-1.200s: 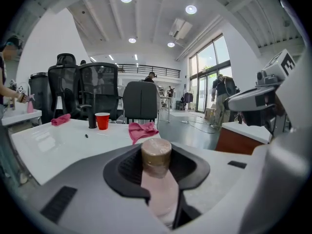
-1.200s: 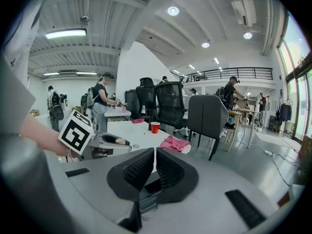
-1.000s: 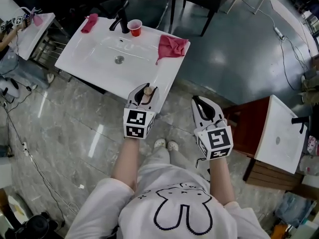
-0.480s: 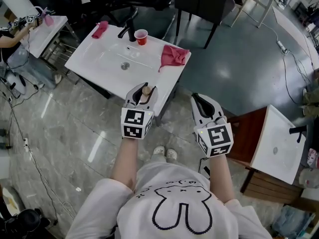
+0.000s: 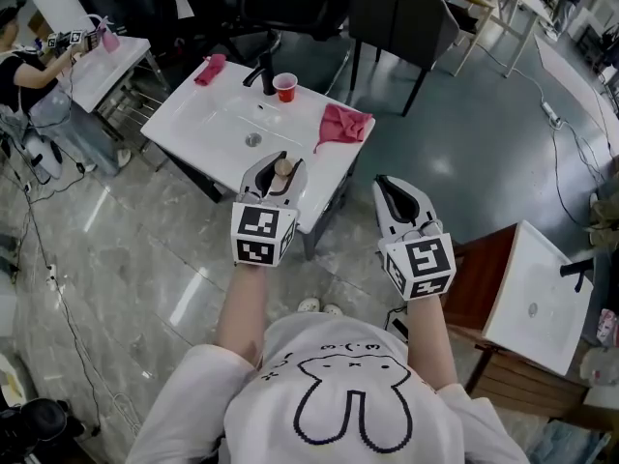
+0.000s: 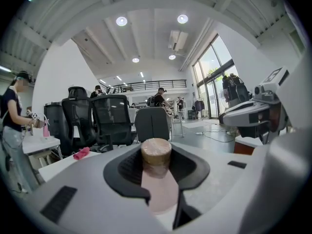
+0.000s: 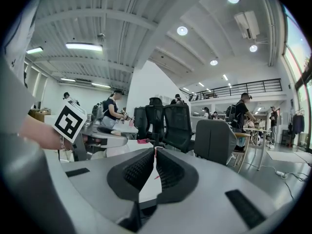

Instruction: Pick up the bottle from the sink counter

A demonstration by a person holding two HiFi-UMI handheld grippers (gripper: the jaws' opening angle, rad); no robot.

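L gripper (image 5: 280, 164): jaws narrow, clamped on both sides of the bottle (image 6: 156, 152), which has a pink body & tan cap. Bottle is upright, cap poking just above the pads, held up off the sink counter (image 5: 208, 124); in head view it sits over the counter's near edge. R gripper (image 7: 155, 152): jaws together, tips touching, nothing btwn them, level w/ the L one. On the counter: red cup (image 5: 284, 87) by the faucet (image 5: 261, 71), pink cloth (image 5: 343, 124) at the right edge.

Glossy grey floor (image 5: 126, 249), dark chair (image 5: 401, 13)

Bottle (image 5: 283, 169) in L claw (image 5: 287, 160), cup (image 5: 284, 87) by faucet (image 5: 263, 72)
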